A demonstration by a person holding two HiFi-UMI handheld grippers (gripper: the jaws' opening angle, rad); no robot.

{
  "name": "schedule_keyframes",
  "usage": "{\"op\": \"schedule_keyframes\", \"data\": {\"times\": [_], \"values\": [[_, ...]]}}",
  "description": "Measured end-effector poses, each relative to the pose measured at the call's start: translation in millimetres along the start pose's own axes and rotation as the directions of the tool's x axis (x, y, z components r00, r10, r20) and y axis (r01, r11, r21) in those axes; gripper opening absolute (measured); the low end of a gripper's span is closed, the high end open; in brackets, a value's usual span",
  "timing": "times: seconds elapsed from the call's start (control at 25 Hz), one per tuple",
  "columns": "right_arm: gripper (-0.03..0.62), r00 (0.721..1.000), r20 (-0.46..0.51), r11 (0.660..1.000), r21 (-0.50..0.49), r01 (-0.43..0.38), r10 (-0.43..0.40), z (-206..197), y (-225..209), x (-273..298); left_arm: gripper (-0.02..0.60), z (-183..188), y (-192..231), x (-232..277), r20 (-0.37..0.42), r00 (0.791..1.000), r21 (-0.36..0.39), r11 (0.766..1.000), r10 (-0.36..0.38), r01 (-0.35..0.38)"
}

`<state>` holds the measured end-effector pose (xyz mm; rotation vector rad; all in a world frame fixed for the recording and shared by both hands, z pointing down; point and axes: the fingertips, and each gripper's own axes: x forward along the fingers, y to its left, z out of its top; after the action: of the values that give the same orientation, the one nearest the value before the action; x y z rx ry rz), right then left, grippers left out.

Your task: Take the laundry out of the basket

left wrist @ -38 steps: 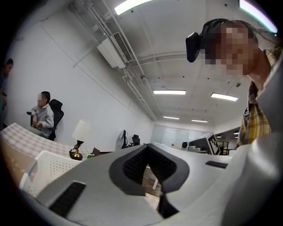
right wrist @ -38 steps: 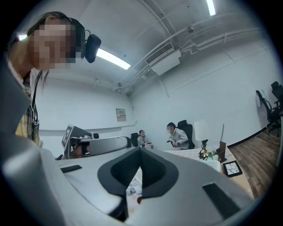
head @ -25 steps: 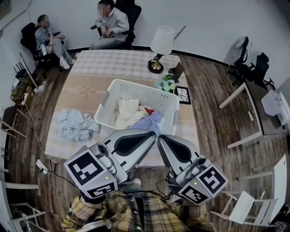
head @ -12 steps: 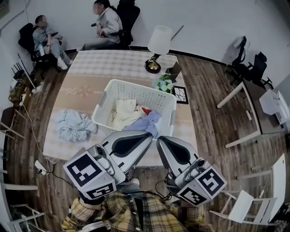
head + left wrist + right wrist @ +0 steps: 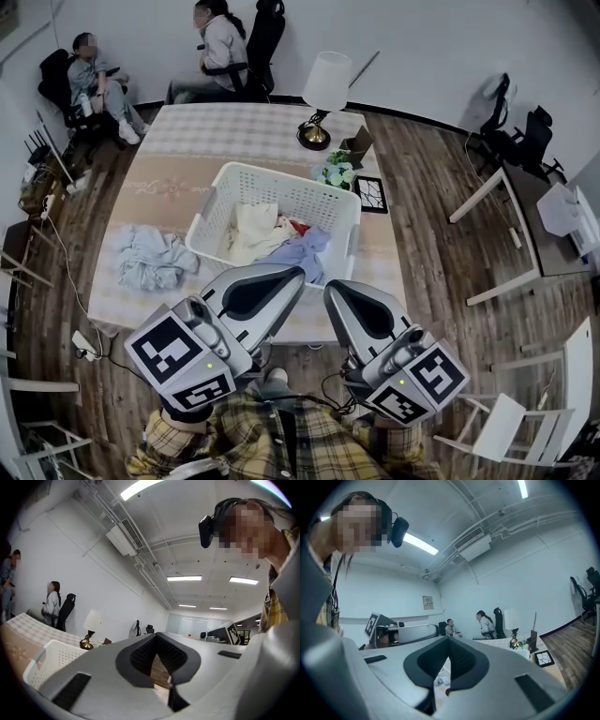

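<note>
A white laundry basket [image 5: 286, 178] stands on the table [image 5: 234, 127]. Inside lie a cream cloth [image 5: 248, 230], a lavender garment [image 5: 302, 249] and a bit of red fabric [image 5: 298, 226]. A pale blue garment [image 5: 150, 258] lies on the table left of the basket. My left gripper [image 5: 302, 274] and right gripper [image 5: 329, 286] hover side by side at the table's near edge, just short of the basket. Both are shut with nothing between the jaws. The basket [image 5: 44, 660] shows low at the left past my left gripper [image 5: 157, 635]. My right gripper [image 5: 449, 641] also stands shut and empty.
A table lamp [image 5: 325, 94], a small flower pot [image 5: 339, 173] and a black framed tile [image 5: 373, 194] stand behind and right of the basket. Two people sit on chairs [image 5: 262, 37] beyond the table's far edge. White desks [image 5: 511, 234] stand to the right on the wooden floor.
The head camera has shifted a little, so table and basket sit slightly higher and further left in view. Both grippers stay shut in about the same place.
</note>
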<state>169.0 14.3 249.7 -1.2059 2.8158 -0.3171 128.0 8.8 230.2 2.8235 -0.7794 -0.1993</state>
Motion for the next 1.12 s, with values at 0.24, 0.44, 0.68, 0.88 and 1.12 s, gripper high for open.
{"op": "schedule_keyframes", "data": {"times": [0.24,0.44,0.68,0.88,1.12], "values": [[0.011,1.000,0.005,1.000,0.005,0.009,-0.009,-3.1,-6.8,-1.2,0.009,-3.4,15.1,-3.6,-0.007,0.999,-0.002,0.999,0.051,-0.051],[0.011,1.000,-0.002,1.000,0.021,0.021,-0.021,-5.7,-20.3,13.9,0.018,-7.0,46.0,-2.2,-0.034,0.995,-0.020,0.996,0.091,-0.092],[0.011,0.998,-0.027,0.998,0.023,0.050,-0.050,-5.7,-47.5,53.5,0.049,-15.0,104.6,14.5,-0.102,0.984,-0.001,0.989,0.145,-0.146],[0.035,0.994,-0.056,0.994,0.047,0.096,-0.094,-7.3,-79.4,93.0,0.075,-33.9,155.3,35.1,-0.184,0.970,-0.012,0.986,0.159,-0.164],[0.136,0.987,-0.134,0.991,0.085,0.101,-0.089,-24.4,-108.3,136.6,0.153,-64.0,210.5,60.0,-0.285,0.946,-0.025,0.985,0.156,-0.170]]}}
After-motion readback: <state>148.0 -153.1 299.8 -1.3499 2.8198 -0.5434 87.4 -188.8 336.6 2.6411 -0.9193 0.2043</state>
